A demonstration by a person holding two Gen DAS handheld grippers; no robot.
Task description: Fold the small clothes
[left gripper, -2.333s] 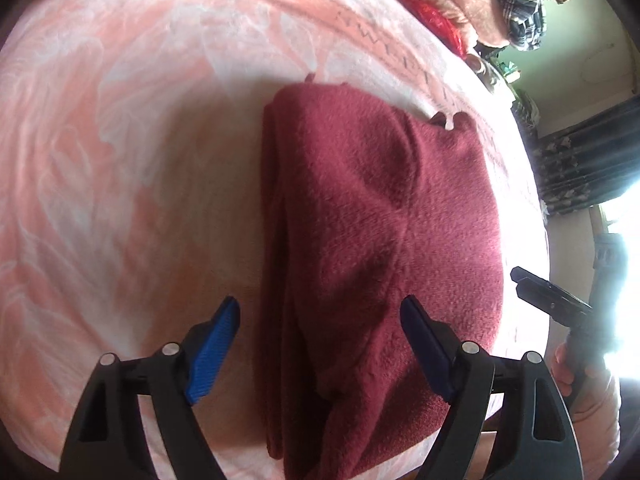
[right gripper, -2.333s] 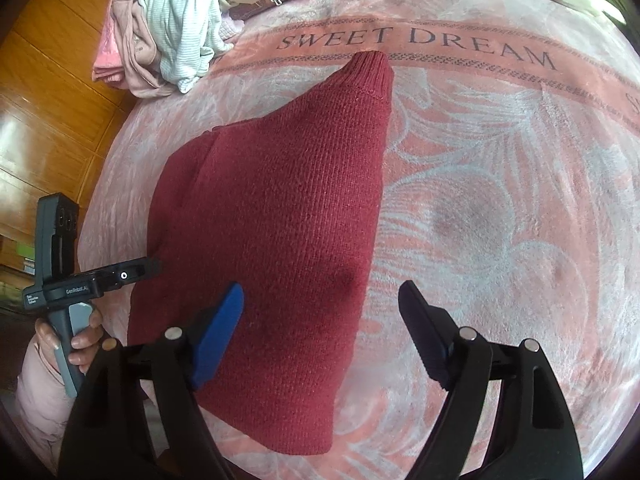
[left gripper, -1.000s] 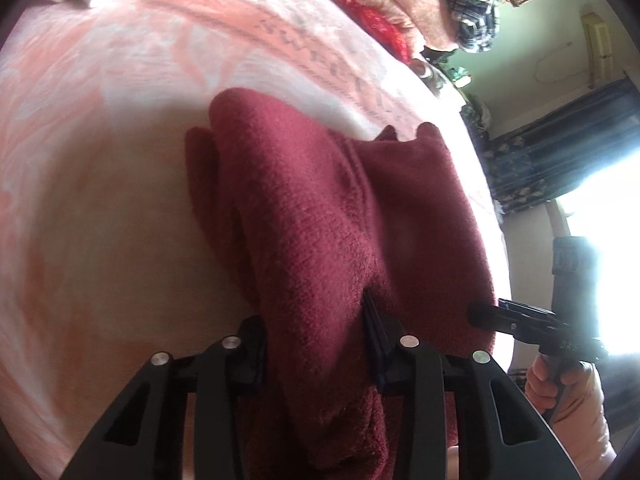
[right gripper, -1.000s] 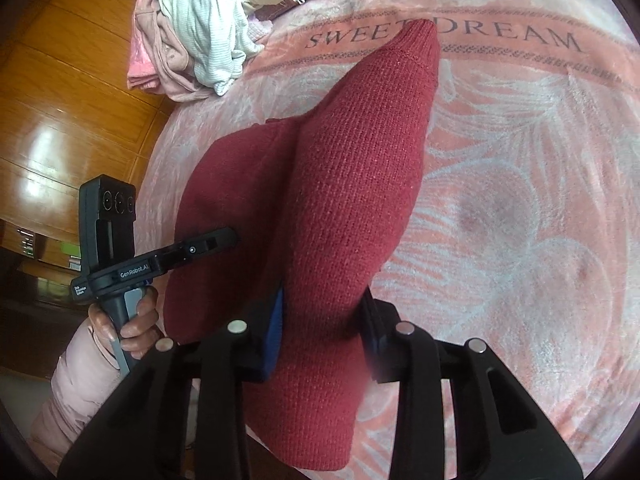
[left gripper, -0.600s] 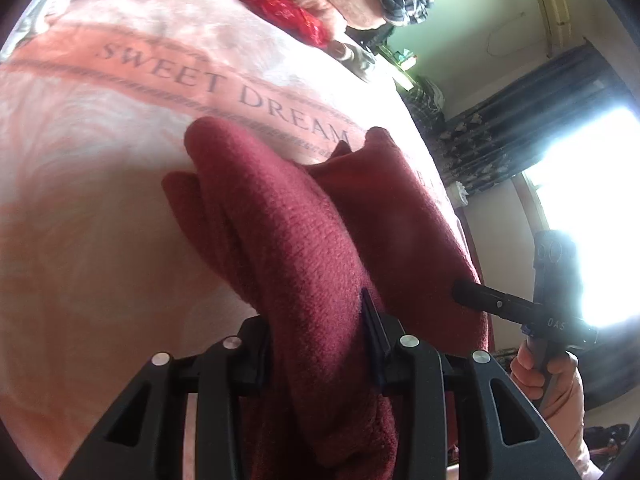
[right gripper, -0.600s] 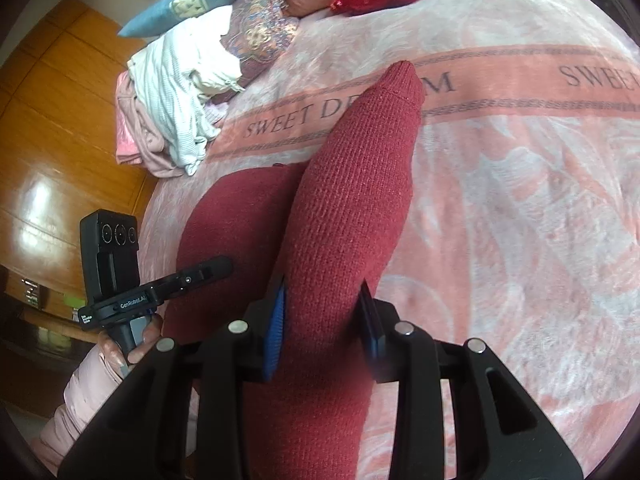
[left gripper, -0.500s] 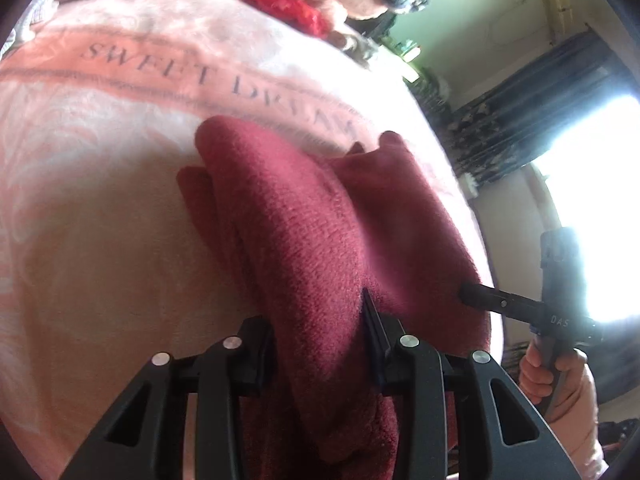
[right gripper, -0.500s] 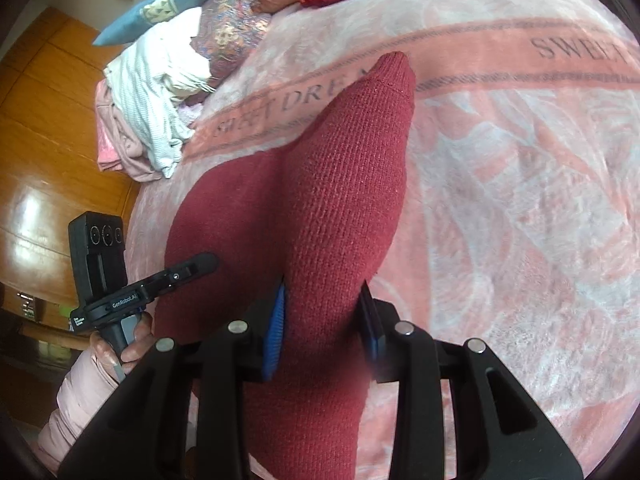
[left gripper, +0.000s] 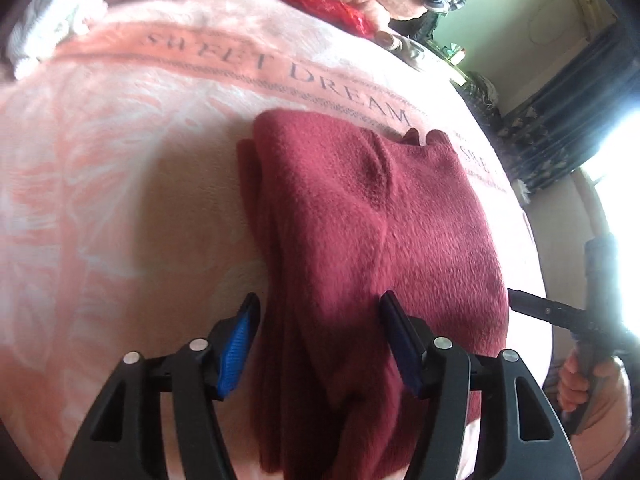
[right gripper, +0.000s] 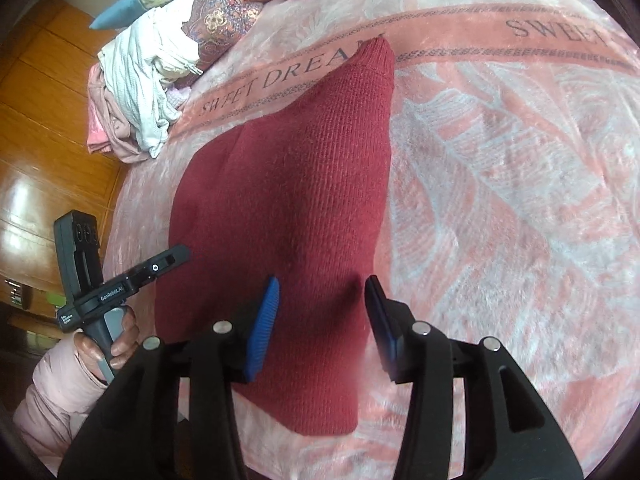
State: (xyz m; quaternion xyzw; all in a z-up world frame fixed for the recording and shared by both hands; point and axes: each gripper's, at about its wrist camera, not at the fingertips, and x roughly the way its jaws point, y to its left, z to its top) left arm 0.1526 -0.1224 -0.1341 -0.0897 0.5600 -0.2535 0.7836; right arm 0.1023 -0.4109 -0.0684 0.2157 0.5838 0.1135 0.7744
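Note:
A dark red knit sweater point(left gripper: 360, 232) lies folded flat on the pink blanket point(left gripper: 100, 184). It also shows in the right wrist view point(right gripper: 288, 208), with one ribbed end pointing away toward the printed band. My left gripper point(left gripper: 318, 318) is open, its blue pads either side of the sweater's near left edge, just above it. My right gripper point(right gripper: 322, 298) is open over the sweater's near right edge. Each gripper shows in the other's view, the right one point(left gripper: 560, 312) and the left one point(right gripper: 132, 276), at opposite sides of the sweater.
The blanket point(right gripper: 500, 168) carries a "SWEET DREAM" band. A heap of pale clothes point(right gripper: 140, 80) lies at the far left corner with pillows point(right gripper: 224, 12) behind. A red cloth point(left gripper: 320, 0) and folded bedding lie at the head. Wooden floor point(right gripper: 40, 128) lies beyond the left edge.
Both grippers were shut on raised folds of the sweater. They have opened and let go, and the sweater now lies flat on the blanket.

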